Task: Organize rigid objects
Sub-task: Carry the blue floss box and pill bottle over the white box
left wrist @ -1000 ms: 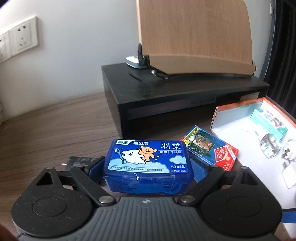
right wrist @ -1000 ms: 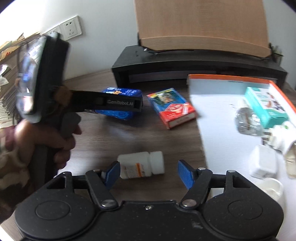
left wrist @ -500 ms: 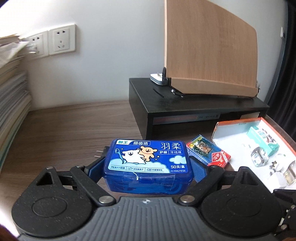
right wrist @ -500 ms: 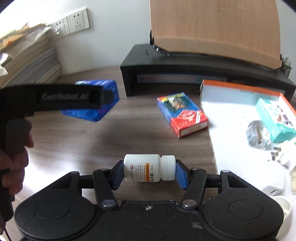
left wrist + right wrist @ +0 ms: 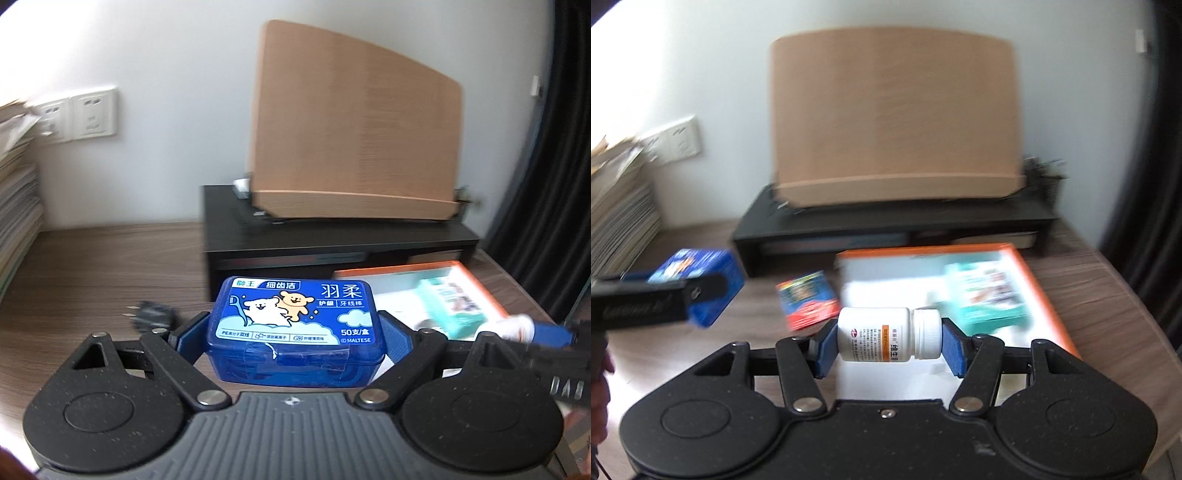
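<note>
Two grippers, both loaded. Left gripper (image 5: 295, 332): jaws clamped on blue floss box (image 5: 293, 325), held above worktop (image 5: 92, 266). Right gripper (image 5: 888, 343): jaws clamped end-to-end on white pill bottle (image 5: 886, 334), lying sideways, raised over orange-rimmed tray (image 5: 1045, 291) at worktop's right edge.

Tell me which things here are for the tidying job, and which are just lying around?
For the job: floss box in the left gripper; pill bottle in the right gripper; orange tray; card pack; teal box.

Lying about: wooden board, black stand, paper stack, wall sockets.
</note>
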`<state>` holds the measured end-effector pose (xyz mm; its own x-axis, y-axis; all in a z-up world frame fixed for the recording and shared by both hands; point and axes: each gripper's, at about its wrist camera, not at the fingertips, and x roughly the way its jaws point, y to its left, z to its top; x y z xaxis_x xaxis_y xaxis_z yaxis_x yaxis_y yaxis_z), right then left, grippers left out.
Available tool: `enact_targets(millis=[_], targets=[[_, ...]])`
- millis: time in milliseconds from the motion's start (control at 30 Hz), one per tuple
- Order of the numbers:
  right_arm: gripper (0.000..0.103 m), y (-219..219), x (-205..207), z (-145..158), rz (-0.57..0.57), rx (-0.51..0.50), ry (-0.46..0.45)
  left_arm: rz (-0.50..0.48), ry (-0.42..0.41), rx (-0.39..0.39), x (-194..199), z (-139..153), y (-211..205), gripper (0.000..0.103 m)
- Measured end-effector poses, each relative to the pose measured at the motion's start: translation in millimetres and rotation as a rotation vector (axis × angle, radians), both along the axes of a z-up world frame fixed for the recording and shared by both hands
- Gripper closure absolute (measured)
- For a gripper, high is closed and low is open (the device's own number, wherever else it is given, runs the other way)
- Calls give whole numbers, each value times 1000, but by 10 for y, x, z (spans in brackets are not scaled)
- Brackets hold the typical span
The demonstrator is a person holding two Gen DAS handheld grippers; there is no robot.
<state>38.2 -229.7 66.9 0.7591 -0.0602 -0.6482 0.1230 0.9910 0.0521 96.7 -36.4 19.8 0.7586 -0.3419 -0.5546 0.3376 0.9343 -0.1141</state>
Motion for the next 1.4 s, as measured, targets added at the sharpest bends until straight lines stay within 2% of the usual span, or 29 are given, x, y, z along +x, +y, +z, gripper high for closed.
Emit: enact_targets(millis=[300,567,1000,1400], targets=[[34,-1001,-261,204,-75,2,-40,-61,9,-24,-193,-9,-818,9],[34,-1406,-284,168,-23,35,-39,-56,30,-12,-302,-131,-1262,9],[34,-1540,28,102,115,63,-38,-40,63,20,-458,-247,-1599,9],[34,-1453,211,29,187,80,-35,59,71,34,-313,-243,-1558,9]])
